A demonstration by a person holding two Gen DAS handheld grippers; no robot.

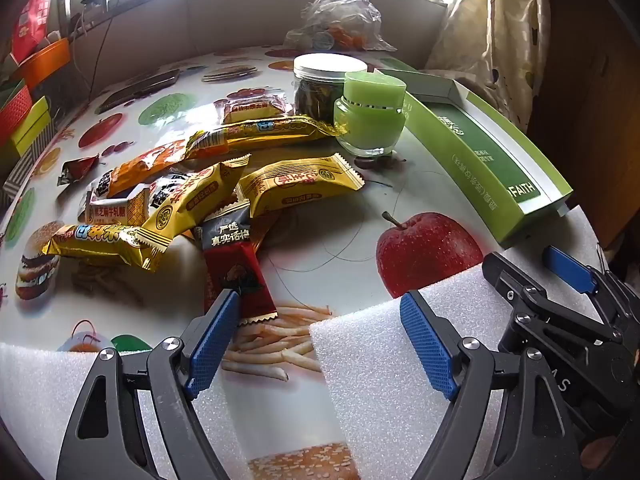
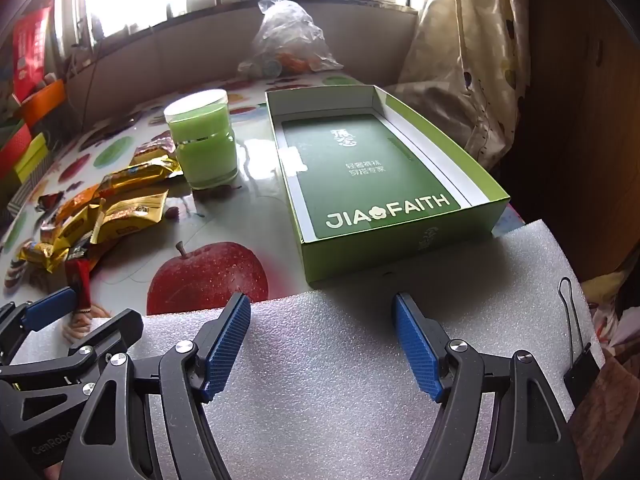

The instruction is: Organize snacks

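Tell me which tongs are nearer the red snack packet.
Left. The left tongs hang open right at the red snack packet, one pad beside its end. The right tongs hang open over the foam sheet, facing the green box.

My right gripper (image 2: 322, 312) stands wide apart at the bottom of the frame, nothing between its blue pads (image 2: 228, 344), over white foam sheet (image 2: 320, 380). Above it, right of centre, I see the green box (image 2: 400, 240), open. Left of the box stands a green jar (image 2: 204, 148). Snack packets (image 2: 116, 208) lie heaped at the left edge. My left gripper (image 2: 80, 312) shows at lower left.
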